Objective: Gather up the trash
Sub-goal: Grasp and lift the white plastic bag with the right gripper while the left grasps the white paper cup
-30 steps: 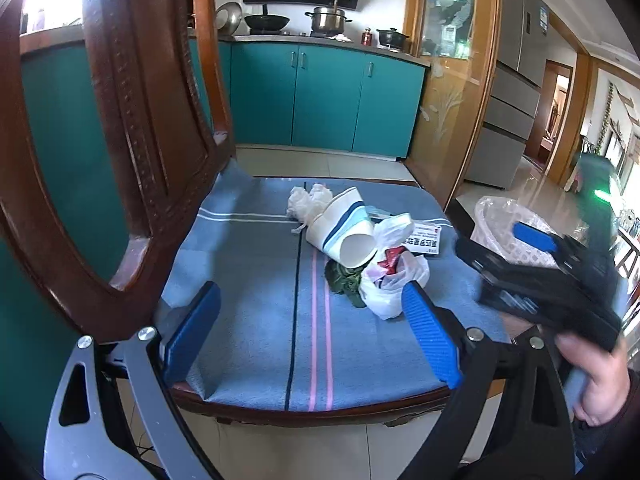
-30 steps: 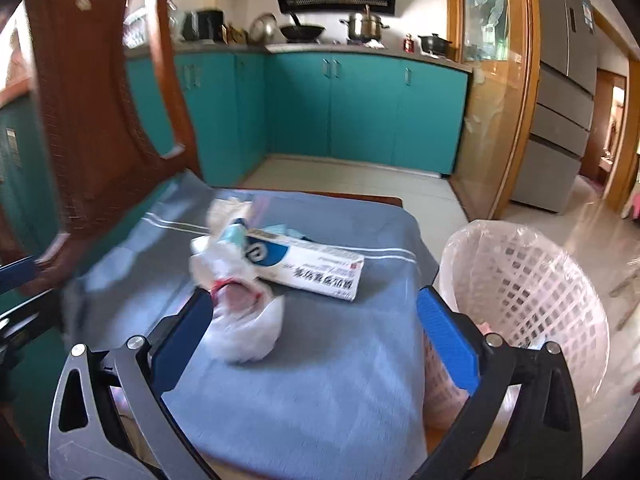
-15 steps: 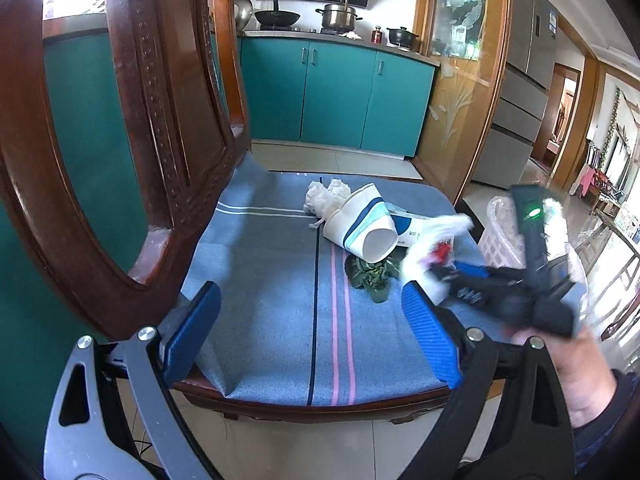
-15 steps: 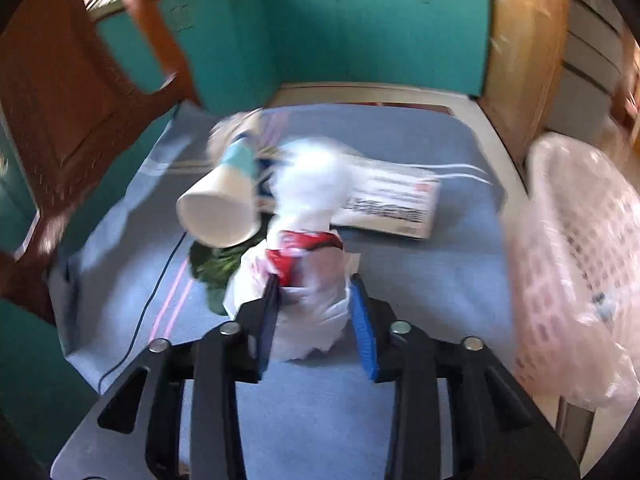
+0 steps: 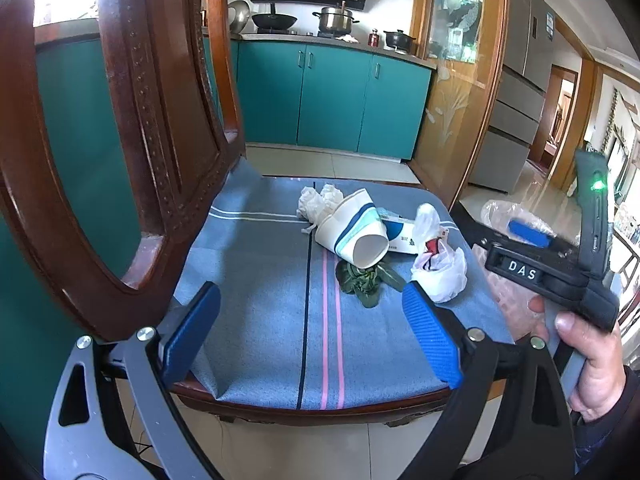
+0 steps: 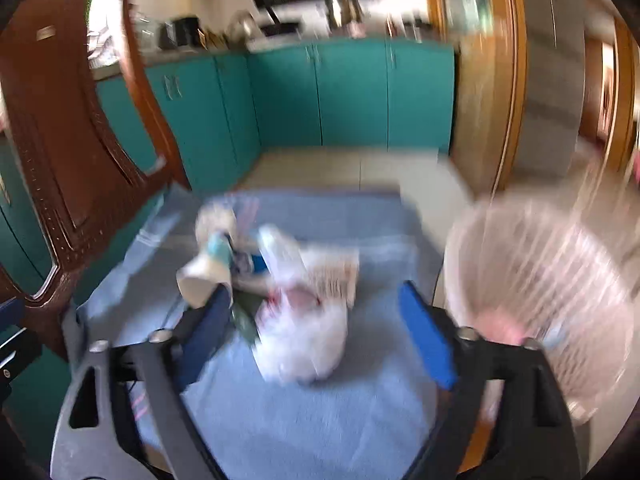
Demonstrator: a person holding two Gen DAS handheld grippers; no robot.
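Note:
Trash lies on the blue cloth of a wooden chair seat: a white plastic bag with red inside, a paper cup on its side, green leaves, crumpled tissue and a flat box. My left gripper is open and empty near the seat's front edge. My right gripper is open, and the plastic bag lies on the cloth between its fingers in a blurred view. It also shows at the right of the left wrist view, beside the seat.
A pale mesh waste basket with a plastic liner stands on the floor right of the chair. The carved chair back rises at the left. Teal kitchen cabinets and a wooden glass door frame stand behind.
My right gripper closed on the plastic bag and lifted it half a second ago; now it is open again and the bag lies on the cloth. The left gripper stayed open.

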